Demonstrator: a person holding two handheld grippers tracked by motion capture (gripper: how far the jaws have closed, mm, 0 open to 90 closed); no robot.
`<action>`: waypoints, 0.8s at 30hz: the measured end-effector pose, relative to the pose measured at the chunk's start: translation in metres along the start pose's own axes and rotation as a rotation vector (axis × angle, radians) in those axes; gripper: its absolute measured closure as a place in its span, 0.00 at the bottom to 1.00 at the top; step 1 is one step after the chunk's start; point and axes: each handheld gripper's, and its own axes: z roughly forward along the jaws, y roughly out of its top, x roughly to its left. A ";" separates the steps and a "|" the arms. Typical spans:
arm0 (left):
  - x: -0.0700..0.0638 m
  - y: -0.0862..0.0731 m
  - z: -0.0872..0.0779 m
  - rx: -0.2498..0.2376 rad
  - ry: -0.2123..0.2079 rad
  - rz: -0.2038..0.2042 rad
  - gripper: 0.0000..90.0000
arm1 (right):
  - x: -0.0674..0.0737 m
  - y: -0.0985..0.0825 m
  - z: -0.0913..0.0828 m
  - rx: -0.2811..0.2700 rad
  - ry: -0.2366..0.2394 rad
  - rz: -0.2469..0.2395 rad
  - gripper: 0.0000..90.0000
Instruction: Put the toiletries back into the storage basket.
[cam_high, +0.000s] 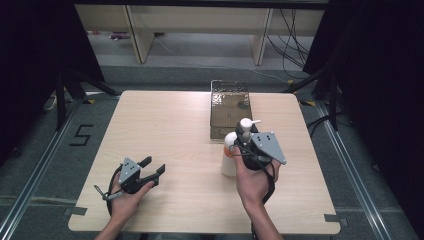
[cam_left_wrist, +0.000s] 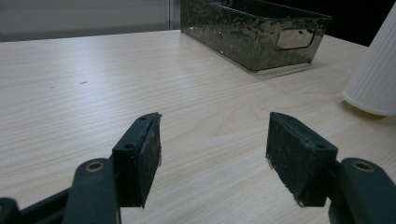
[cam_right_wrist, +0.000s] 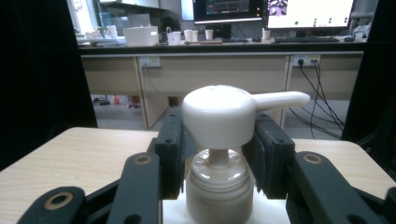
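- High view: a white pump bottle (cam_high: 231, 156) is standing upright on the wooden table (cam_high: 165, 125), right of centre and just in front of the near end of a hammered metal tray (cam_high: 229, 107). The right gripper (cam_high: 246, 136) is sitting at the bottle's top, coming in from the person's side, with the right hand (cam_high: 254, 180) lying behind and below it. The bottle's long axis is running vertically, and its spout is pointing to the right. The left gripper (cam_high: 154, 168) is resting low near the table's front left, well apart from the bottle, so the right hand is clearly the nearer one.
- Left gripper view: the left gripper (cam_left_wrist: 215, 144) is holding its jaws wide apart with only bare table (cam_left_wrist: 116, 70) between them. The bottle's ribbed white body (cam_left_wrist: 376, 79) is showing at the far right edge, and the tray (cam_left_wrist: 254, 32) is lying beyond, ahead and to the right.
- Right gripper view: the right gripper (cam_right_wrist: 218, 144) is looking level across the bottle top, its two pads standing on either side of the pump head (cam_right_wrist: 219, 116) and the collar (cam_right_wrist: 219, 186) beneath. The pads appear to be pressing on the head's sides, so I judge it is gripping the pump bottle at the neck. The nozzle (cam_right_wrist: 280, 99) is pointing right, across the jaw line, so any lift would need to go straight up along the bottle's axis.
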 end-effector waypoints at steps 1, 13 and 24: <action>0.000 0.000 0.000 0.000 0.000 0.000 0.39 | -0.001 0.003 0.001 -0.004 0.004 0.002 0.67; 0.000 0.000 0.000 0.000 -0.001 0.000 0.39 | -0.005 0.016 0.003 -0.020 0.010 -0.014 0.67; 0.000 0.000 0.000 -0.003 -0.004 0.000 0.39 | -0.010 0.033 0.011 -0.040 0.021 0.000 0.67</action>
